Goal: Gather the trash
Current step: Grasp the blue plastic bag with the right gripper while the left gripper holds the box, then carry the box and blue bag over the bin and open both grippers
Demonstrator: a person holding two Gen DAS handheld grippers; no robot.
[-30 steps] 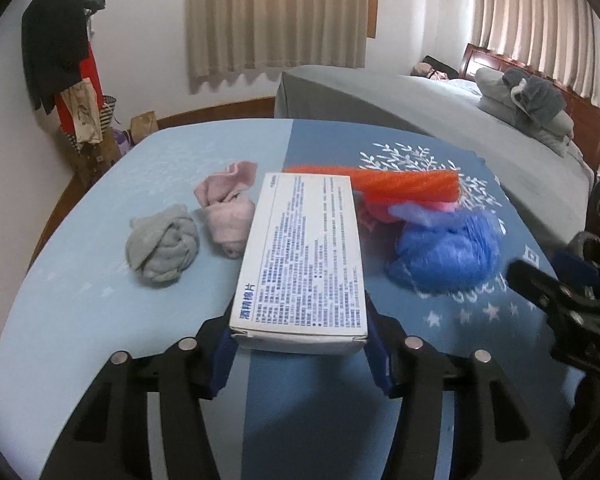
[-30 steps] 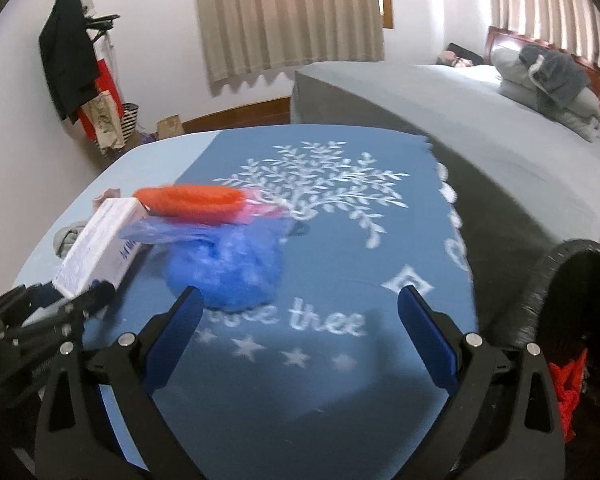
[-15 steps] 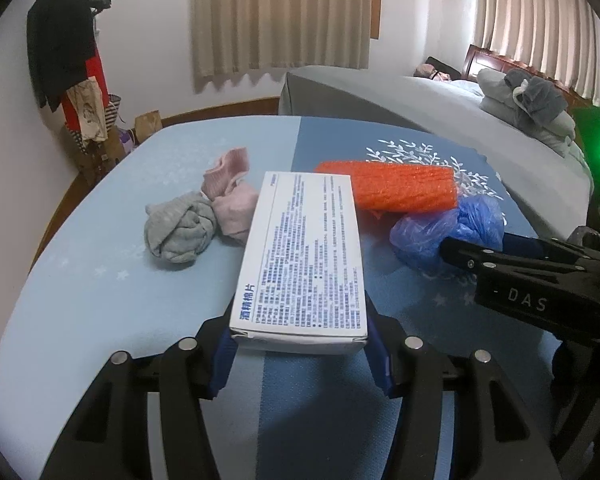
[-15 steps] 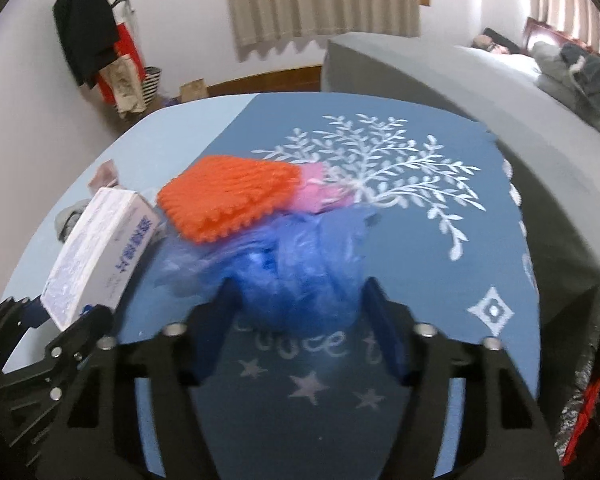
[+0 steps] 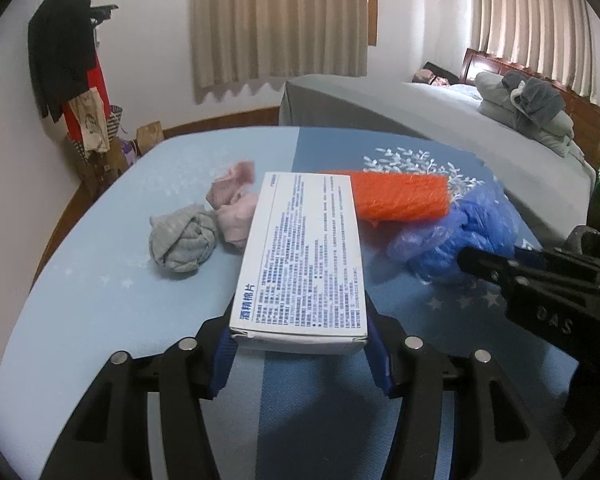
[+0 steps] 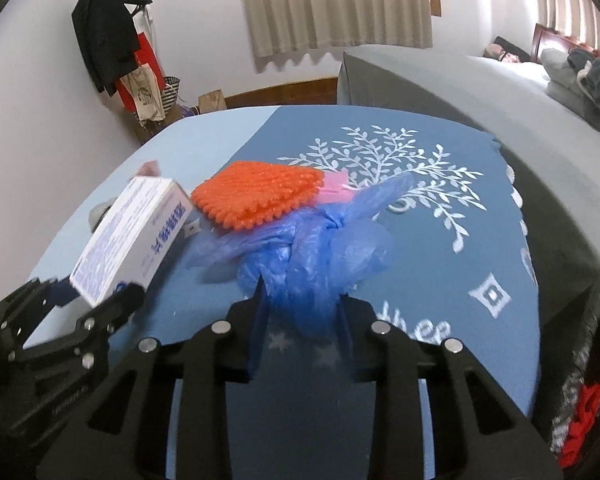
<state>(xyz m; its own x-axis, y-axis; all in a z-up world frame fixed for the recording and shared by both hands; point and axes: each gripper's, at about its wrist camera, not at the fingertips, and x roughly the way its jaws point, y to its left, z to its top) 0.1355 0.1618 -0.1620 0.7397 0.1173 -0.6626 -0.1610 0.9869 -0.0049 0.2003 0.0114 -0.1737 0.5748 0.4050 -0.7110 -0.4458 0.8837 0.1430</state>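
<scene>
On the blue patterned bed cover (image 6: 440, 240) lies a small heap of rubbish, and both tools are working at its near edge; the left gripper (image 5: 300, 354) has its fingers clamped on the short end of a white printed box (image 5: 304, 256), holding it lifted and angled up off the cover, probably so that hand is already loaded while the other gathers more; the right gripper (image 6: 300, 320) has its fingers closing on the crumpled blue plastic bag (image 6: 316, 256), whose bunched body sits between them and already bulges against the pads; a soft, slippery thing like that needs a deep squeeze at its thickest part, which seems why the fingers straddle the knot and not a loose flap; the orange bumpy sheet (image 6: 260, 194) and a pink scrap (image 6: 334, 190) rest just behind the bag, touching it, so they may shift when it rises; a grey cloth ball (image 5: 182, 242) and pink cloth (image 5: 234, 210) lie apart to the left; a dark bin bag (image 6: 576, 392) waits at the right edge, close by for the drop.
</scene>
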